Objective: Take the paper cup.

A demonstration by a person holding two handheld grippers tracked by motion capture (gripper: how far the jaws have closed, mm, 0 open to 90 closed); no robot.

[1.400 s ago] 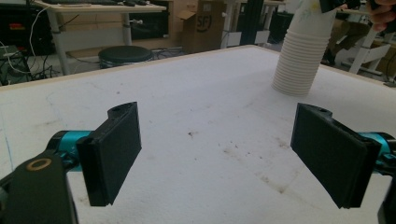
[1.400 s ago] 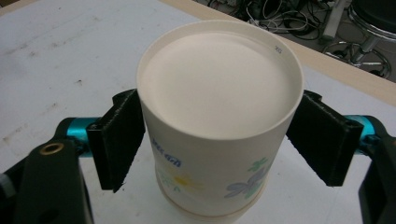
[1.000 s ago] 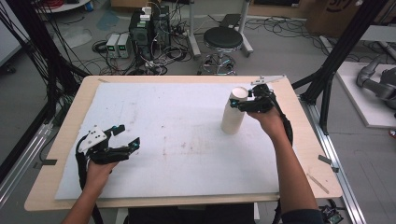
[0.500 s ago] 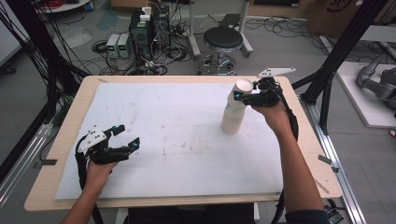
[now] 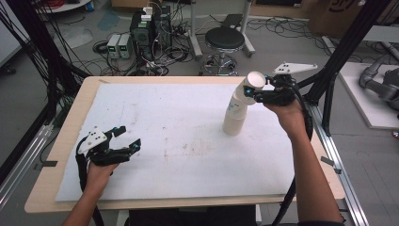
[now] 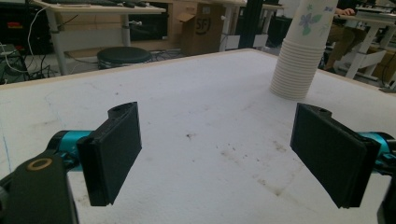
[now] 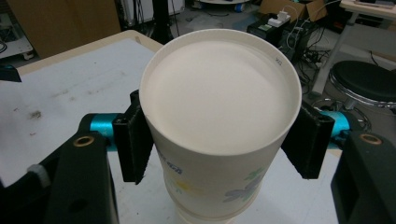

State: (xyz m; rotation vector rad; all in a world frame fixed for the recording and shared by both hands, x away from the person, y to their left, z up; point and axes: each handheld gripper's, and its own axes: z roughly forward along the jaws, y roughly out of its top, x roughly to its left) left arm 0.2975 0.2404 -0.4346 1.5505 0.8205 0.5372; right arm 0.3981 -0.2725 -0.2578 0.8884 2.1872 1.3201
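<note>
A stack of white paper cups stands on the white mat at the right. Its top cup, with a flower print, is drawn partly up out of the stack and leans to the right. My right gripper is shut on that cup just under its rim, one pad on each side; its jaws have just been closing on it. Low over the mat's near left part, my left gripper stands open with nothing between its pads.
The mat covers most of the wooden table. Beyond the far edge are a black stool and electronics with cables on the floor. Black frame posts rise beside the table's right edge.
The right gripper has risen and drawn the top cup up out of the stack, tilting it to the right. The left gripper has stayed where it was.
</note>
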